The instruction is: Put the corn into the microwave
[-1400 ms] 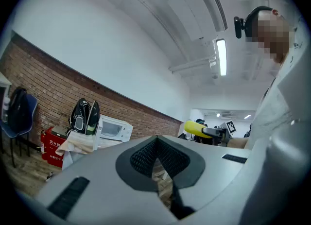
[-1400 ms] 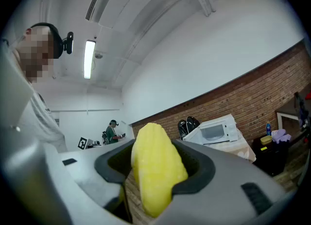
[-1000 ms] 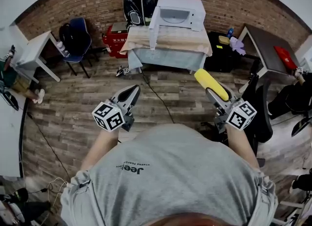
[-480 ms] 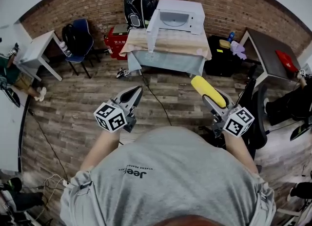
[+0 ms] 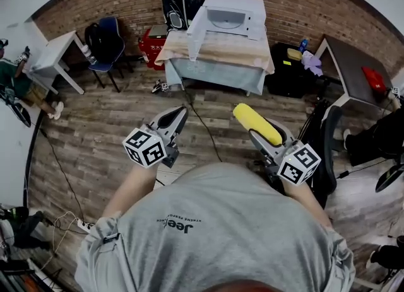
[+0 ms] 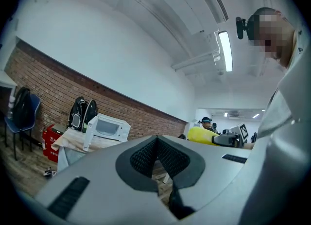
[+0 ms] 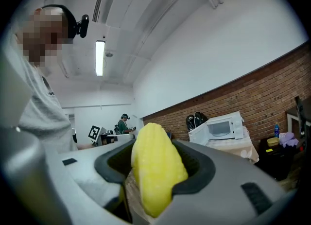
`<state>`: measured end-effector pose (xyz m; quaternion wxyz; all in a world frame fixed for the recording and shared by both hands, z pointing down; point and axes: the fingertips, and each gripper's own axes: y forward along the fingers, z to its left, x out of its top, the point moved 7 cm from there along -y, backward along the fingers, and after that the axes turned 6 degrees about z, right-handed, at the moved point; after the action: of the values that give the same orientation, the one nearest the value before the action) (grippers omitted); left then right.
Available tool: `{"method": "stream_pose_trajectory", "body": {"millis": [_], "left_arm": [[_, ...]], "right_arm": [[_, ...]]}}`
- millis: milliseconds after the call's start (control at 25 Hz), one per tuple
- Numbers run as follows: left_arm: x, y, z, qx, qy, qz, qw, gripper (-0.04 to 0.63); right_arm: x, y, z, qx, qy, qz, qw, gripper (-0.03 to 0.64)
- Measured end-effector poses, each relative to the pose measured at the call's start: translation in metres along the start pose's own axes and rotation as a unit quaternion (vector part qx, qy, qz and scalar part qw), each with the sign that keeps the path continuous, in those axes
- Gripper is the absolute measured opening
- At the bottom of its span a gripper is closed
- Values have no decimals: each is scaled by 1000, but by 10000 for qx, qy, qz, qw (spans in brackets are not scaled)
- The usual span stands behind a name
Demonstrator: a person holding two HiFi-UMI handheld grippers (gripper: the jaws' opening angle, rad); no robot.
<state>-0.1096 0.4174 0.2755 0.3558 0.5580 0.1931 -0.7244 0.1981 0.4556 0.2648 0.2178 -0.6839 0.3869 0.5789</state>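
A plank floor [image 5: 208, 105] runs to a brick wall [image 5: 303, 7], where a cloth-covered bench [image 5: 214, 50] carries a white microwave [image 5: 228, 16] with its door swung open. The person's grey shirt [image 5: 221, 240] reads "Jeep". The corn [image 5: 257, 124], bright yellow and ridged, is gripped in the jaws of the right gripper [image 5: 260, 138], well short of the bench. The left gripper [image 5: 173, 117] has its jaws closed on nothing.

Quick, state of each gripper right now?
Left gripper: closed, nothing between its jaws.
Right gripper: closed on the corn.
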Motion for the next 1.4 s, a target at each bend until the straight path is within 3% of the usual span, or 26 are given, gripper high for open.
{"method": "stream_pose_trajectory", "body": {"millis": [200, 400, 640, 920, 1400], "left_arm": [[-9, 4, -15, 17, 40, 69, 10000, 8], [-11, 5, 10, 5, -1, 59, 10000, 8], [-6, 22, 72, -304, 11, -24, 9995, 8], [39, 56, 157, -827, 115, -174, 9964, 8], [87, 72, 267, -1031, 110, -162, 9945, 8]], "right_arm": [[-9, -5, 2, 118, -28, -27, 9999, 233], [-10, 14, -7, 57, -30, -36, 10000, 233], [3, 55, -21, -265, -186, -179, 9993, 233], [46, 135, -51, -672, -156, -313, 9971, 233], [96, 235, -91, -996, -153, -380, 9942, 233]]}}
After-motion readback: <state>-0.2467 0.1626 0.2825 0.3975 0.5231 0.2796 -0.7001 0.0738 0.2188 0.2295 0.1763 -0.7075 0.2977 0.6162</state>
